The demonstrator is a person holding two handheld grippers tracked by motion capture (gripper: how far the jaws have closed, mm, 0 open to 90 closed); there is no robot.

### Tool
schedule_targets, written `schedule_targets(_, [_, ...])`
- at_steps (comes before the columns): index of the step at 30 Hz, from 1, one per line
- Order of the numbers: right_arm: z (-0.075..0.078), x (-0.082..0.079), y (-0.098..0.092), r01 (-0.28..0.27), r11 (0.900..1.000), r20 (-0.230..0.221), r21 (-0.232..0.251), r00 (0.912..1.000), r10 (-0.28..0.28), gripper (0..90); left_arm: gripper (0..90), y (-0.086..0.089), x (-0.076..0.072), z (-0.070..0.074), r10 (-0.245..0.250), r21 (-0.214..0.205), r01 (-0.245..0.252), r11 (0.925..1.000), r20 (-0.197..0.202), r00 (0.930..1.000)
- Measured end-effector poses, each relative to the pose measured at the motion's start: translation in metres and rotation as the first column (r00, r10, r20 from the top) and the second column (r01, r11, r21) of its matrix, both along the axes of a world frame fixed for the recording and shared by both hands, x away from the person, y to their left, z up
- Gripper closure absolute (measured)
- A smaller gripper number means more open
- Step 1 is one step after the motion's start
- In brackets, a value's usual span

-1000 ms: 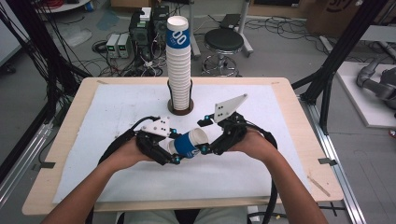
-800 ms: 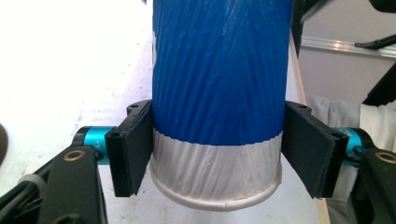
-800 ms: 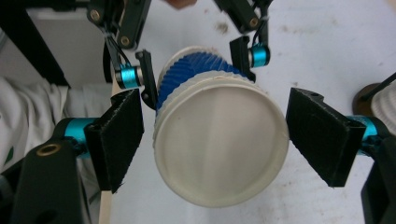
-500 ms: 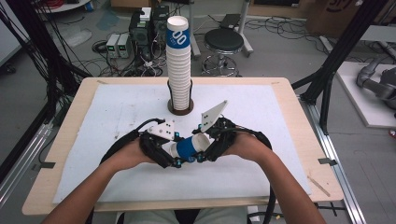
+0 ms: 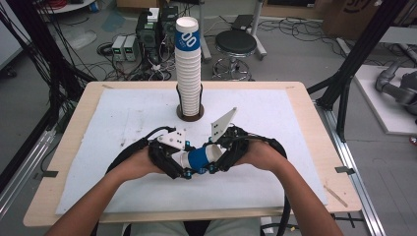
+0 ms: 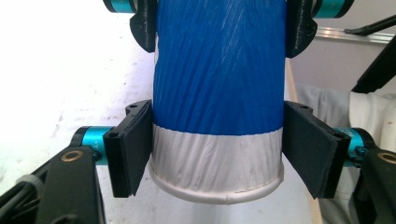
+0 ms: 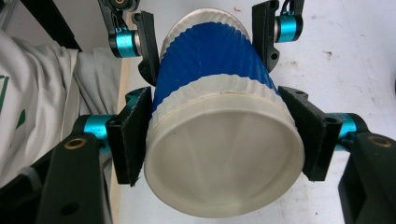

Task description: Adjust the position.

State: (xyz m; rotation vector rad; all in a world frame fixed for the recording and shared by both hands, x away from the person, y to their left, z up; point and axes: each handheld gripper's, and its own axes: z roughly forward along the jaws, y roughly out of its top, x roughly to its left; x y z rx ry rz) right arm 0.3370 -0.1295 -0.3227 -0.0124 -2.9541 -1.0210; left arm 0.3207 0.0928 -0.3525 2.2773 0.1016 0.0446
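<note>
A blue and white paper cup (image 5: 199, 159) lies level above the white mat, held between both grippers. My left gripper (image 5: 183, 167) grips its narrow base end; both pads touch the cup (image 6: 219, 70) and my left gripper's (image 6: 217, 154) jaws have just been opening a little. My right gripper (image 5: 217, 158) has just been closing and its pads now press on the wide mouth end. In the right gripper view the cup (image 7: 210, 56) faces the camera mouth-first between my right gripper's (image 7: 219, 140) pads, with the left gripper's pads (image 7: 147, 42) farther along it.
A tall stack of paper cups (image 5: 188, 64) stands in a dark round holder (image 5: 190, 116) at the table's far middle. The white mat (image 5: 123, 113) covers the wooden table (image 5: 305, 123). Cables, a stool and equipment lie on the floor beyond.
My right gripper has moved left towards the left one and closed its jaws onto the cup's mouth end. The left hand has stayed put with the cup.
</note>
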Motion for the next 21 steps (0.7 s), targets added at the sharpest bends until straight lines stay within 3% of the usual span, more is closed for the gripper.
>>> schedule_targets(5, [0.001,0.000,-0.005,-0.011,0.9994,-0.004,0.031,0.9999,0.011,31.0,18.5,0.005,0.001,0.000,0.004,-0.072,-0.005,0.9974,-0.024,0.9997])
schedule_targets(11, [0.000,0.003,-0.019,0.016,0.9960,-0.005,0.087,0.9999,-0.016,30.9,17.7,0.019,0.002,-0.001,0.031,-0.140,-0.034,0.9896,-0.026,0.9992])
schedule_targets(14, [-0.001,0.005,-0.028,0.045,0.9907,-0.015,0.128,0.9989,-0.044,30.7,17.7,0.029,0.003,-0.002,0.059,-0.199,-0.065,0.9778,-0.036,0.9976])
schedule_targets(17, [-0.003,0.006,-0.038,0.068,0.9802,-0.025,0.186,0.9976,-0.065,30.6,17.7,0.039,0.003,-0.002,0.089,-0.285,-0.098,0.9534,-0.044,0.9950])
schedule_targets(21, [-0.004,0.006,-0.045,0.083,0.9707,-0.029,0.225,0.9965,-0.079,30.5,17.7,0.046,0.003,-0.002,0.102,-0.345,-0.114,0.9315,-0.051,0.9935])
